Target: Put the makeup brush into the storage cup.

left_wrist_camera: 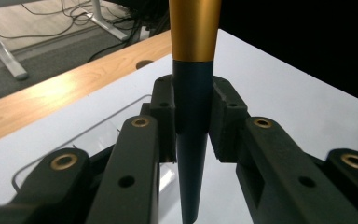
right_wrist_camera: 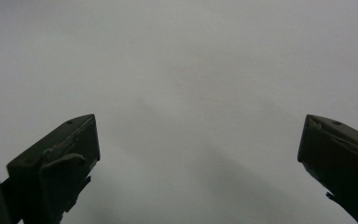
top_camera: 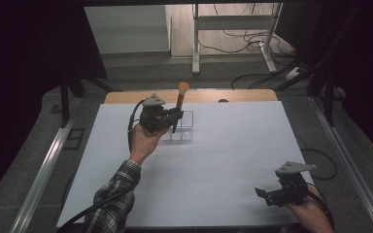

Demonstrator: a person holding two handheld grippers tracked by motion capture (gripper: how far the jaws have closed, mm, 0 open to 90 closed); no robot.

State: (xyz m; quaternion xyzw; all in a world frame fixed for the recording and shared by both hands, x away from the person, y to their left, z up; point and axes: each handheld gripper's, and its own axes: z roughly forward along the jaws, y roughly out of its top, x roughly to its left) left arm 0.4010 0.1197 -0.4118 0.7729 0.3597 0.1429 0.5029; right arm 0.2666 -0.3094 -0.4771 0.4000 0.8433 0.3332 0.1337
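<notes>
The table (top_camera: 233,160) lay white and bare around the work, with a clear compartmented organizer (top_camera: 187,127) at its far middle. My left tool (top_camera: 174,116) was clenched on the dark handle of a makeup brush (top_camera: 180,104) — held upright, orange tip up, its lower end just over the organizer. My right tool (top_camera: 272,194) rested near the table's near right corner, jaws spread wide with nothing between them. I judged the step to be carrying the brush at the organizer; the next move called for lining the handle's end over one compartment and lowering it straight — which compartment, I couldn't tell
</notes>
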